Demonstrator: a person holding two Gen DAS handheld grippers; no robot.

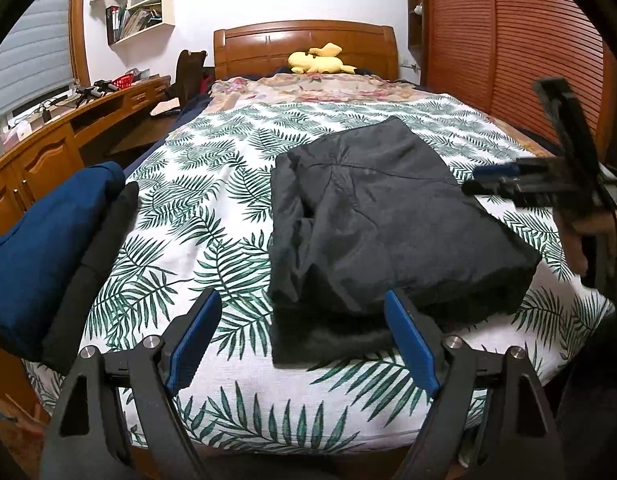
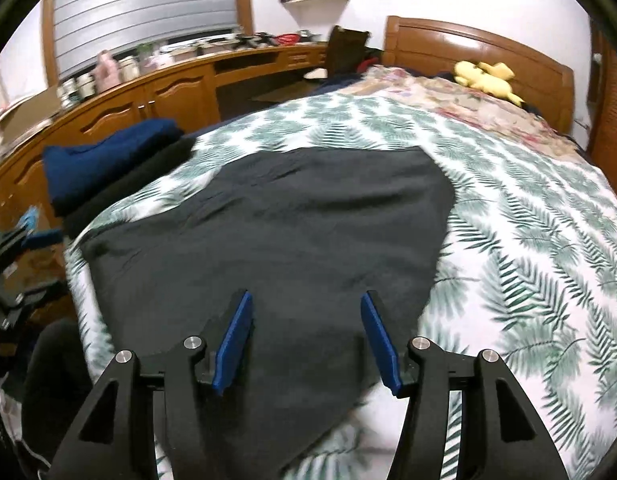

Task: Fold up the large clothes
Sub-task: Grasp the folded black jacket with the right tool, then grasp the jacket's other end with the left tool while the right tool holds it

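Observation:
A black garment (image 1: 388, 216) lies folded into a thick rectangle on the palm-leaf bedspread (image 1: 196, 208), with one layer sticking out at its near edge. My left gripper (image 1: 302, 300) stands open just in front of that edge, nothing between its blue pads. My right gripper (image 1: 472, 179) comes in from the right over the garment's far corner, with a hand behind it. In the right wrist view the black garment (image 2: 288, 232) fills the middle. My right gripper (image 2: 307, 296) hovers open above it without pinching any cloth. The left gripper (image 2: 32, 226) is a blur at the left edge.
A folded blue and black stack (image 1: 48, 248) sits at the bed's left edge. A floral blanket (image 1: 308, 88) and a yellow plush toy (image 1: 320, 62) lie by the wooden headboard (image 1: 304, 40). A wooden desk (image 1: 60, 128) runs along the left and slatted wardrobe doors (image 1: 508, 40) along the right.

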